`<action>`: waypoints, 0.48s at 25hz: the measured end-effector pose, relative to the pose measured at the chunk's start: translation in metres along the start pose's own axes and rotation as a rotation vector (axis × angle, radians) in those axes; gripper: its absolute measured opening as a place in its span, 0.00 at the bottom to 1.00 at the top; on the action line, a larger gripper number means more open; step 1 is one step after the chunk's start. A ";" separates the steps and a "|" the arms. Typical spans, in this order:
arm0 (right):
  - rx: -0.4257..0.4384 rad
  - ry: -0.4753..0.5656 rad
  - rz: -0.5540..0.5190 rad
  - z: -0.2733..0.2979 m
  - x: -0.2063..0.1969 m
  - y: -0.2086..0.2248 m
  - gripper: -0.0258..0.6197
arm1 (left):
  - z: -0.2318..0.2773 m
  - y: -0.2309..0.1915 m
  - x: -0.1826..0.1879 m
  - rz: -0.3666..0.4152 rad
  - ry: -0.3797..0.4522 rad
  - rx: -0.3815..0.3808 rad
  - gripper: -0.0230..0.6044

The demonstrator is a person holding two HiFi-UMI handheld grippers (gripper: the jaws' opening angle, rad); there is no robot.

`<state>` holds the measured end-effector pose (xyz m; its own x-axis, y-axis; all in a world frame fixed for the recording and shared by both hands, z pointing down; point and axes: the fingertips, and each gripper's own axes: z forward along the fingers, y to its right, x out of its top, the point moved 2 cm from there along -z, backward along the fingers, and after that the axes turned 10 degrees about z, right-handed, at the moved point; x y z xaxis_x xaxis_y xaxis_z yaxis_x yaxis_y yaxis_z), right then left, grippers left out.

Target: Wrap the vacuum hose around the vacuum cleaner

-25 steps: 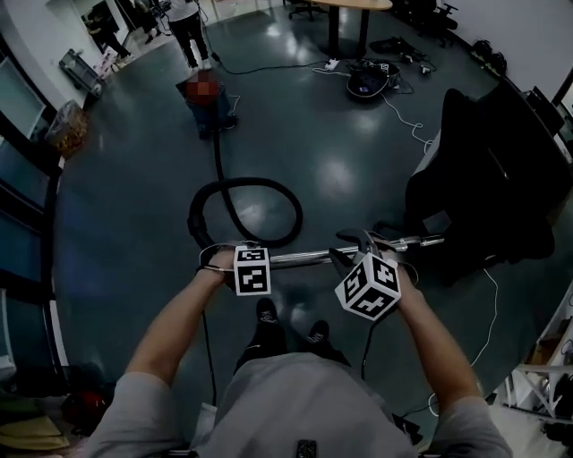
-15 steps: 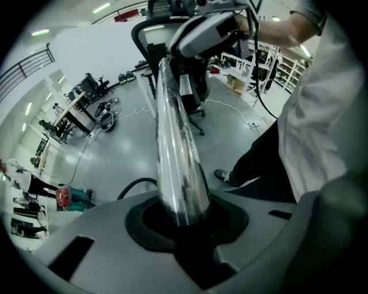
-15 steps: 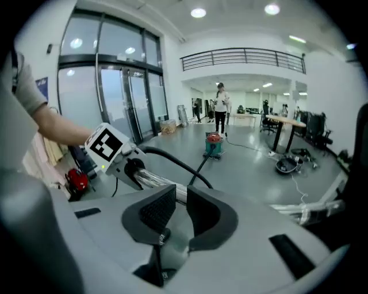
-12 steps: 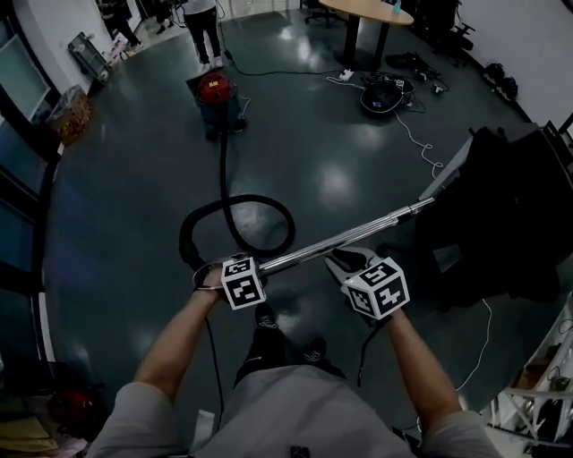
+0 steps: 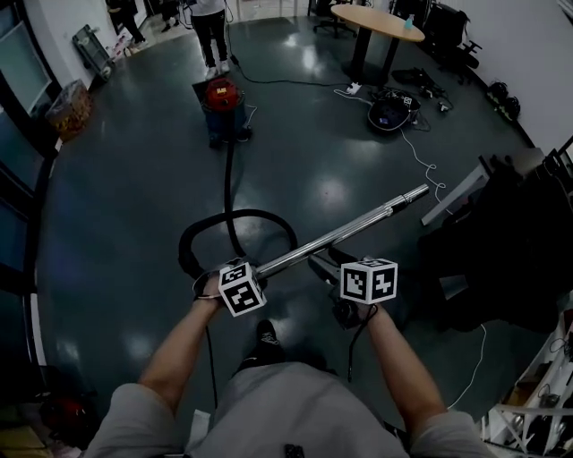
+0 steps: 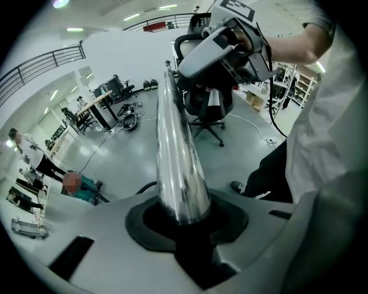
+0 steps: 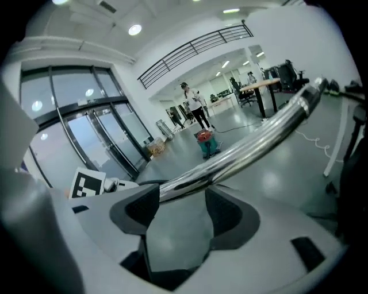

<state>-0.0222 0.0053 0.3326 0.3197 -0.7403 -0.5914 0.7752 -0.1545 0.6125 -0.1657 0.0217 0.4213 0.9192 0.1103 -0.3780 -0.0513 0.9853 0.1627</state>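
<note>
The red and blue vacuum cleaner [image 5: 222, 103] stands far off on the floor. Its black hose [image 5: 237, 219] runs toward me and forms a loop in front of my feet. The chrome wand [image 5: 345, 233] slants up to the right. My left gripper [image 5: 255, 270] is shut on the wand's near end; in the left gripper view the wand [image 6: 175, 149] rises straight out of the pads. My right gripper [image 5: 320, 262] sits beside the wand; its jaws have just been opening and stand wide. The wand [image 7: 259, 143] crosses their tips without being pressed.
A round wooden table [image 5: 374, 18] and a person [image 5: 210, 27] stand at the far end. Cables [image 5: 421, 152] and a round black device [image 5: 392, 112] lie on the floor to the right. A dark office chair [image 5: 510, 241] stands close on the right.
The wand has swung from level to slanting up to the right. My right gripper rolled, slid along the wand toward the left one, and opened its jaws. The left grip is unchanged.
</note>
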 end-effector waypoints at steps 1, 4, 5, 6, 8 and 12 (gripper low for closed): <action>0.017 0.001 0.039 0.011 0.003 -0.007 0.41 | -0.003 -0.009 -0.005 -0.011 0.009 0.010 0.22; 0.037 0.025 0.129 0.043 0.018 -0.027 0.41 | -0.014 -0.033 -0.011 -0.056 0.049 0.036 0.22; 0.038 0.043 0.159 0.053 0.024 -0.031 0.41 | -0.017 -0.039 -0.010 -0.075 0.066 0.038 0.22; 0.040 0.063 0.190 0.061 0.032 -0.034 0.41 | -0.020 -0.046 -0.010 -0.094 0.082 0.044 0.22; 0.043 0.104 0.252 0.077 0.046 -0.040 0.42 | -0.022 -0.059 -0.013 -0.142 0.105 0.055 0.22; 0.041 0.171 0.317 0.106 0.067 -0.049 0.42 | -0.021 -0.077 -0.025 -0.240 0.152 0.056 0.22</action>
<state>-0.0969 -0.1061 0.3186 0.6298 -0.6360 -0.4459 0.6017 0.0365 0.7979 -0.1932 -0.0537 0.3989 0.8331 -0.1024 -0.5435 0.1860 0.9773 0.1010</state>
